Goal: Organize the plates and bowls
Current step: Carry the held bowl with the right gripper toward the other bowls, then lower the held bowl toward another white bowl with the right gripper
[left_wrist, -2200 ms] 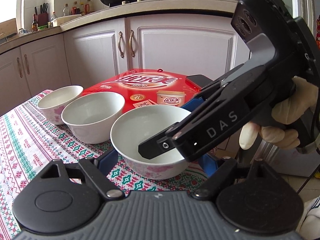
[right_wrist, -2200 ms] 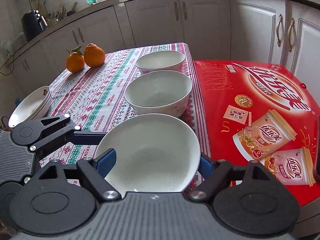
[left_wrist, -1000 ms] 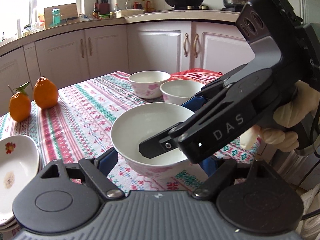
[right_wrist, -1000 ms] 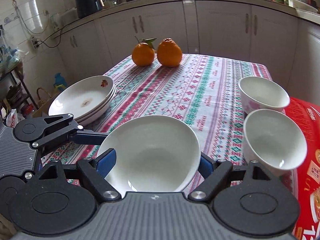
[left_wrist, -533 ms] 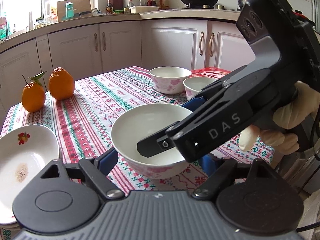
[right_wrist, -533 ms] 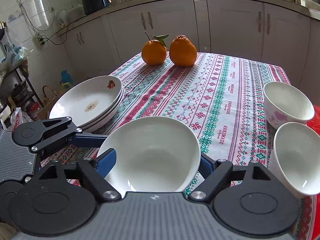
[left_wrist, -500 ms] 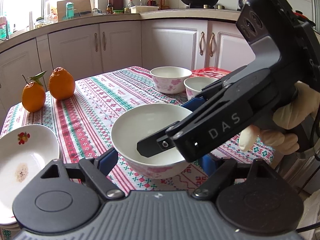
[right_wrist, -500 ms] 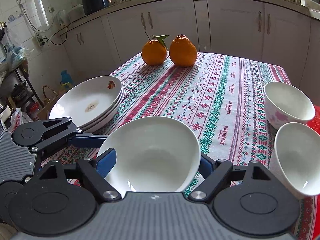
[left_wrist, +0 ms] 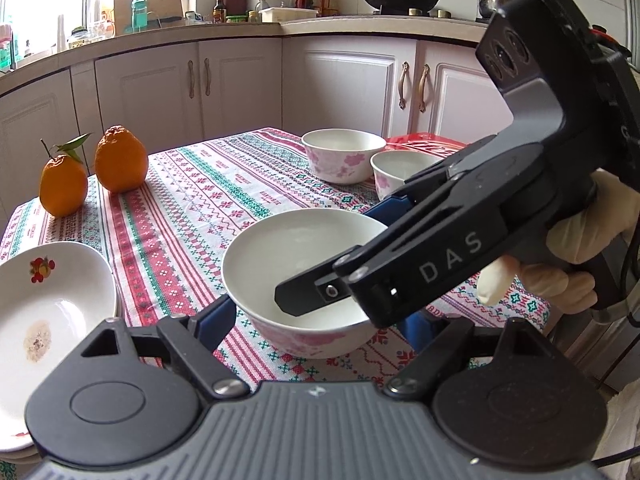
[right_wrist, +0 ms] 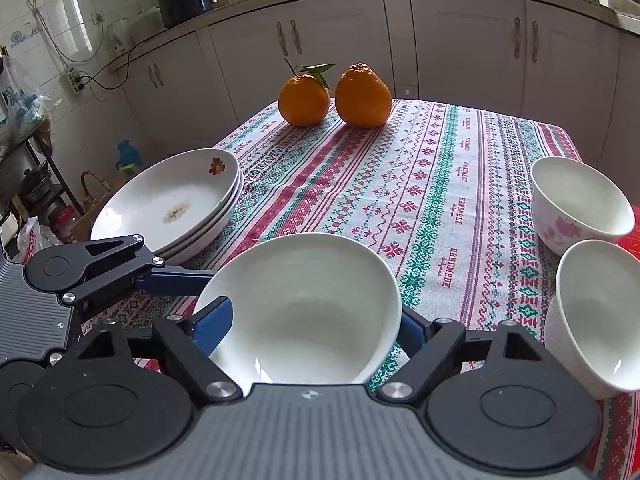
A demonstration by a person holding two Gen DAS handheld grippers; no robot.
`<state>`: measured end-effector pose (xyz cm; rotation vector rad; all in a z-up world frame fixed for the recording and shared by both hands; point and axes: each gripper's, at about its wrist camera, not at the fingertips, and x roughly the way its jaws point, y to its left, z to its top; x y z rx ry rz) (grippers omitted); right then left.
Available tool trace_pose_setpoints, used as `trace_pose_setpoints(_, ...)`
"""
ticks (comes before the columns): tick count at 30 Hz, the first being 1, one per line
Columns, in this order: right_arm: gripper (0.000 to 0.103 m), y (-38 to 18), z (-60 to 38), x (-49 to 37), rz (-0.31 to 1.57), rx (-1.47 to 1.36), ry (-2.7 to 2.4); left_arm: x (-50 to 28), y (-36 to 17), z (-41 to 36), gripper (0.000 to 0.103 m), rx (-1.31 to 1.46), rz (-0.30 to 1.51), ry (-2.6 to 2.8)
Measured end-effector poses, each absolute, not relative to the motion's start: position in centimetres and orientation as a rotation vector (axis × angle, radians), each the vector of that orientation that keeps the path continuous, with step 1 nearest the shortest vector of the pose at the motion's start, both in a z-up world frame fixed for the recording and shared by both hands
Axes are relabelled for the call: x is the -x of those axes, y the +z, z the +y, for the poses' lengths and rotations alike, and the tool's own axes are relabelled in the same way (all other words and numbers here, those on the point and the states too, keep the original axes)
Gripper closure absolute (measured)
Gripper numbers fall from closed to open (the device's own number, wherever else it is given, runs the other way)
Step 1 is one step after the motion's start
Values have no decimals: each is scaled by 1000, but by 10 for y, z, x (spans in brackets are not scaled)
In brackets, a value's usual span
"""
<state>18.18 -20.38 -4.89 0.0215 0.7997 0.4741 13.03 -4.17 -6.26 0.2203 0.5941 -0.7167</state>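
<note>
Both grippers are shut on one white bowl with pink flowers (left_wrist: 296,256), held above the patterned tablecloth. My left gripper (left_wrist: 316,320) clamps it between blue pads at its sides. My right gripper (right_wrist: 308,320) clamps the same bowl (right_wrist: 304,308) from the other side, and its black body crosses the left wrist view (left_wrist: 440,248). Two more white flowered bowls (right_wrist: 580,204) (right_wrist: 596,312) stand at the right of the table. A stack of white plates (right_wrist: 172,204) sits at the left table edge.
Two oranges (right_wrist: 336,96) stand at the far end of the tablecloth (right_wrist: 432,168). A red carton (left_wrist: 424,142) lies past the two bowls. Kitchen cabinets and a counter with a wok surround the table. The table edges are close on the left and right.
Both grippers have carried the bowl from beside the red carton leftward over the table. The plate stack and oranges have come into view, and the two other bowls now lie to the right.
</note>
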Motion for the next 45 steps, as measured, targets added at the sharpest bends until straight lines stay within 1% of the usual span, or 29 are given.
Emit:
trace_pose_setpoints(4,13,-49,-204,-182,803,-30,479,-131,-63,-42,15,-223,596,-716)
trace_pose_setpoints(5,8,-49,-204,-182,802,-34,484,-131,-63,-42,13,-229,597,-715)
trace_pose_setpoints(6,1,-48,-203,-181,798,-35,485,-131,-64,-43,12,-234,600,-715)
trace_pose_setpoints(7,0,-48,-203,-179,791,-30,485,-130,-64,-43,12,-234,601,-716)
trace_pose_setpoints(9,0,-46,-202,-177,787,-16,483,-130,-62,-41,7,-212,600,-720)
trace_pose_setpoints(23,0,-24,-233,-140,738,28,371,-109,-35,-41,7,-193,563,-717)
trace_pose_setpoints(33,0,-13,-287,-119,721,90,274,-100,-24,-85,5,-244,520,-814)
trace_pose_setpoints(36,0,-11,-302,-118,724,126,243,-104,-27,-102,5,-252,517,-833)
trace_pose_setpoints(45,0,-16,-335,-125,734,116,191,-112,-44,-147,5,-278,535,-859)
